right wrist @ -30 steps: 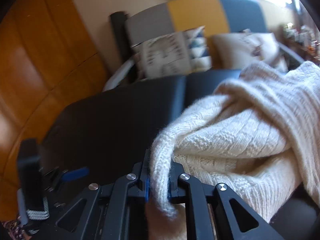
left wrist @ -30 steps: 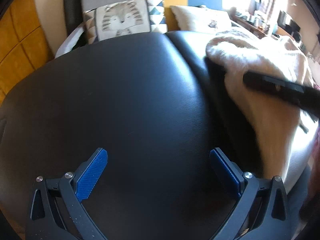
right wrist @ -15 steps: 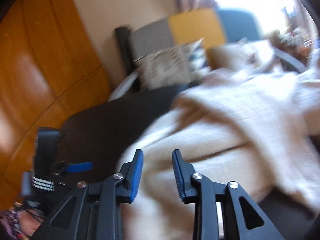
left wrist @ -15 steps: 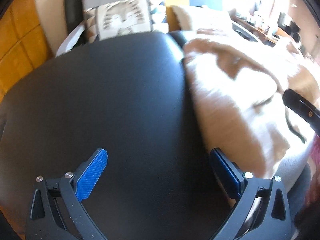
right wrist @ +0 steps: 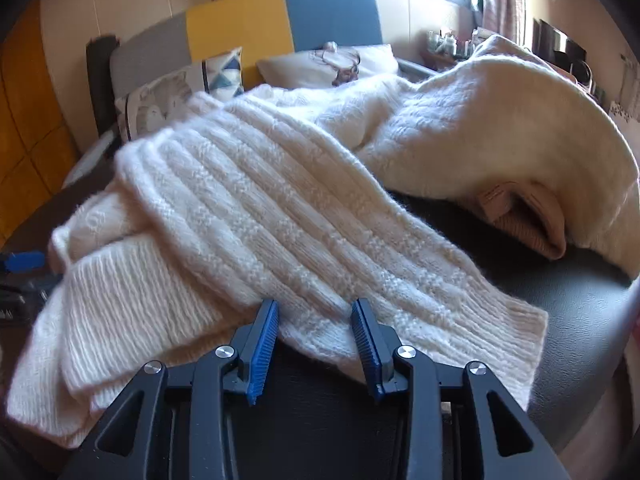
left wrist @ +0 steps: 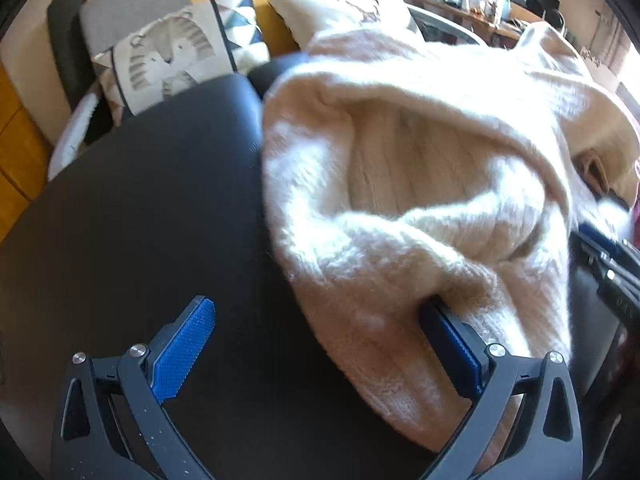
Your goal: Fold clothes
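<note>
Right now your left gripper has its jaws spread wide, holding nothing; the near edge of the cream knit sweater lies bunched between them, draped over the right finger's blue pad, while the left pad sits over bare black surface. Your right gripper has its jaws partly open, gripping nothing, with the sweater's ribbed sleeve running just beyond their tips. The sweater lies crumpled across the black surface, its body heaped toward the far right, where a tan lining shows under a fold. Beyond it, a patterned cushion and a pale pillow lean against a grey, yellow and blue headboard.
</note>
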`<control>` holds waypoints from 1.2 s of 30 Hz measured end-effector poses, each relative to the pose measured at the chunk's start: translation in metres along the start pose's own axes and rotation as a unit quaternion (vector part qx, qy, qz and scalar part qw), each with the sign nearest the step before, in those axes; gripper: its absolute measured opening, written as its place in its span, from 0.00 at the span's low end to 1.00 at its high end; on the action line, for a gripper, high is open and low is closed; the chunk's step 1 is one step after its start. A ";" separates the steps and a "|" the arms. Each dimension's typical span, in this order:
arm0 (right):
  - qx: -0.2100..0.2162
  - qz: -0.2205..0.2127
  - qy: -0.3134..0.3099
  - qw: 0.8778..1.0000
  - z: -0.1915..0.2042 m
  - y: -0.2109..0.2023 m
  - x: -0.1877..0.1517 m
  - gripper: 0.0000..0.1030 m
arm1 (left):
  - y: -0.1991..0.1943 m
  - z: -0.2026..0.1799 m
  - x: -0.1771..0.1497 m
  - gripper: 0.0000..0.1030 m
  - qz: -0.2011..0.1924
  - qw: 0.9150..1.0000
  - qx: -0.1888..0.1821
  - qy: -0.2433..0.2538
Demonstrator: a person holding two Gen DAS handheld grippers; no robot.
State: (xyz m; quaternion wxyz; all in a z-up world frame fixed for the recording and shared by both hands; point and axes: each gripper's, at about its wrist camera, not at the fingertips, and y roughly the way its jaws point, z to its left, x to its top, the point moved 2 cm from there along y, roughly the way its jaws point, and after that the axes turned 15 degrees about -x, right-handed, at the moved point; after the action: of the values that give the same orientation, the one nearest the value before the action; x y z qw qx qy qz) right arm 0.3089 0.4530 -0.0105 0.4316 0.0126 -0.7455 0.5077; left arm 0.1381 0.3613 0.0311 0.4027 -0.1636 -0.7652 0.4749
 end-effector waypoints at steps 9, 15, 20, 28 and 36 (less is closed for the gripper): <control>0.013 -0.047 0.032 0.998 -0.001 0.001 -0.011 0.39 | -0.048 0.031 0.008 1.00 -0.087 0.985 -0.114 -0.096; 0.027 -0.058 0.049 0.997 -0.010 0.000 -0.014 0.39 | -0.023 0.021 0.037 1.00 -0.035 0.997 -0.019 -0.060; 0.032 -0.063 0.053 0.996 -0.015 0.005 -0.010 0.39 | 0.012 0.032 0.052 1.00 -0.002 0.998 0.011 -0.060; 0.034 -0.070 0.057 0.995 -0.017 0.005 -0.012 0.39 | 0.012 0.037 0.037 1.00 -0.017 0.999 -0.019 -0.041; 0.043 -0.073 0.064 0.994 -0.021 0.004 -0.015 0.39 | -0.002 0.041 0.017 0.79 -0.022 0.999 -0.019 -0.020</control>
State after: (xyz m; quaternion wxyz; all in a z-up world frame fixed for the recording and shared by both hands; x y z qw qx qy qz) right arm 0.3302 0.4649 -0.0206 0.5135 0.0524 -0.6909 0.5061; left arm 0.0956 0.3465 0.0317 0.3943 -0.1451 -0.7854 0.4546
